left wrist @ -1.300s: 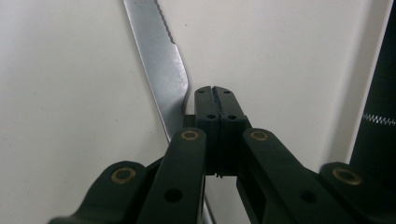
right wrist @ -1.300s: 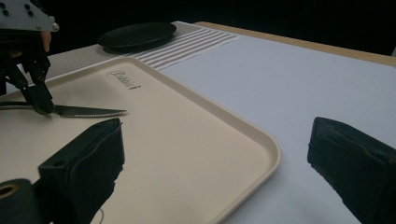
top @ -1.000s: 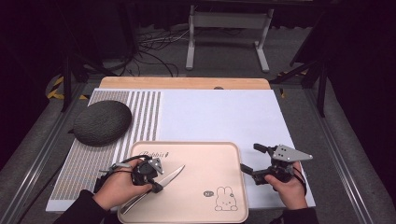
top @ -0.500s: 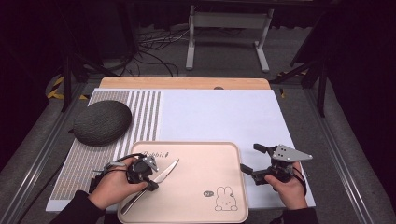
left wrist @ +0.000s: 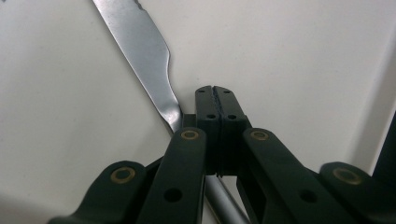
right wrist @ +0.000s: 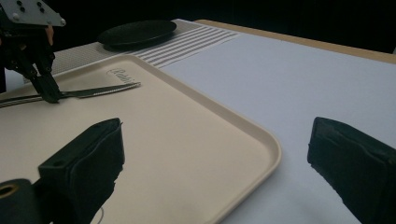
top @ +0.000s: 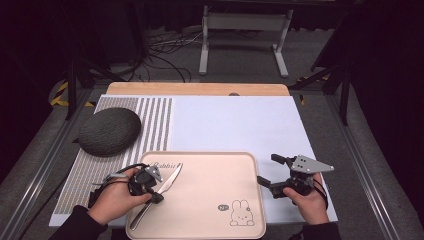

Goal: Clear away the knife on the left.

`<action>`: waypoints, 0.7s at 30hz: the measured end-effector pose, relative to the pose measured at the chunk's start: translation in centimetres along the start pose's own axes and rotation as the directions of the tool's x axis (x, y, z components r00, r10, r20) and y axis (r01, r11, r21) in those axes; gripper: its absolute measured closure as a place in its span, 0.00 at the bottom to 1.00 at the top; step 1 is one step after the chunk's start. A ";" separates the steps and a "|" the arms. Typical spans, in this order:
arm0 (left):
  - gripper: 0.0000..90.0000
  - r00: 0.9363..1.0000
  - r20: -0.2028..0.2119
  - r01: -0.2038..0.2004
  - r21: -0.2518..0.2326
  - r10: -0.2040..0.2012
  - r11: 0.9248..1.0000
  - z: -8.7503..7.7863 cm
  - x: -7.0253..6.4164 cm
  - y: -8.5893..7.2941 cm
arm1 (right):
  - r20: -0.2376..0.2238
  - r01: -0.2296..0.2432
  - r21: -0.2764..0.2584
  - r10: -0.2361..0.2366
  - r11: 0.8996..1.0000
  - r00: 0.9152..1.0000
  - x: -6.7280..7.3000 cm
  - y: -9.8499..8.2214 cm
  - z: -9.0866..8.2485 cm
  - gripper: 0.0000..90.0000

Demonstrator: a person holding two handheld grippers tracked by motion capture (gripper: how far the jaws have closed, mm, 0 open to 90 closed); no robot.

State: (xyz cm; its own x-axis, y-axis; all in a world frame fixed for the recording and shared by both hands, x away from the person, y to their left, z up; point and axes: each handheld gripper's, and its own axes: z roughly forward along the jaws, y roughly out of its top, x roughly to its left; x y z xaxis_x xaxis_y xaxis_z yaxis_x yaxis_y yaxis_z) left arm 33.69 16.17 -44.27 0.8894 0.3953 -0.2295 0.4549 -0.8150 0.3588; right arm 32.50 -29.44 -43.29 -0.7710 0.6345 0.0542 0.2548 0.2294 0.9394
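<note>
Table (top: pixel 235 125) brightly and evenly lit from above, surroundings falling into near darkness, soft glare along the knife blade (left wrist: pixel 140 51), near jaws blurred in the right gripper view, high view slightly soft

In the left gripper view the knife (left wrist: pixel 140 51) tip runs off the top edge, and its handle hides under the left tongs (left wrist: pixel 215 100). The tray (top: pixel 210 172) near edge is cut off.

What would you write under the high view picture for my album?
Left gripper pinches a knife on the bunny tray; right gripper waits open.
</note>
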 end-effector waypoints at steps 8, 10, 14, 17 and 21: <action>1.00 1.000 0.000 0.025 0.004 -0.025 1.000 -0.4 0.4 -0.7 | -0.001 0.001 -0.001 -0.001 1.000 1.000 0.0 0.0 0.0 0.05; 1.00 0.999 -0.005 0.034 0.000 -0.034 0.999 -0.5 0.4 -1.0 | -0.002 0.001 0.001 -0.001 1.000 1.000 0.0 0.0 0.0 0.05; 1.00 0.999 -0.007 0.045 0.001 -0.045 0.999 -0.7 0.6 -1.4 | -0.003 0.001 0.001 -0.001 1.000 1.000 0.0 0.0 0.0 0.05; 1.00 0.999 -0.006 0.052 -0.004 -0.052 0.999 -0.8 0.7 -1.6 | -0.003 0.001 0.001 -0.001 1.000 1.000 0.0 0.0 0.0 0.05; 1.00 0.998 -0.009 0.062 -0.007 -0.062 0.998 -0.9 0.8 -2.0 | -0.003 0.001 0.001 -0.001 1.000 1.000 0.0 0.0 0.1 0.05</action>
State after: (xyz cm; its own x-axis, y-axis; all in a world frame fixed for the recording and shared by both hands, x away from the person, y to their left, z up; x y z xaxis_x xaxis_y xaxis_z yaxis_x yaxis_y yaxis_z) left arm 33.58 18.49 -44.33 0.8599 0.4488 -0.2430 0.5093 -0.7863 0.3499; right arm 32.50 -29.37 -43.31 -0.7732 0.6318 0.0544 0.2549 0.2311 0.9390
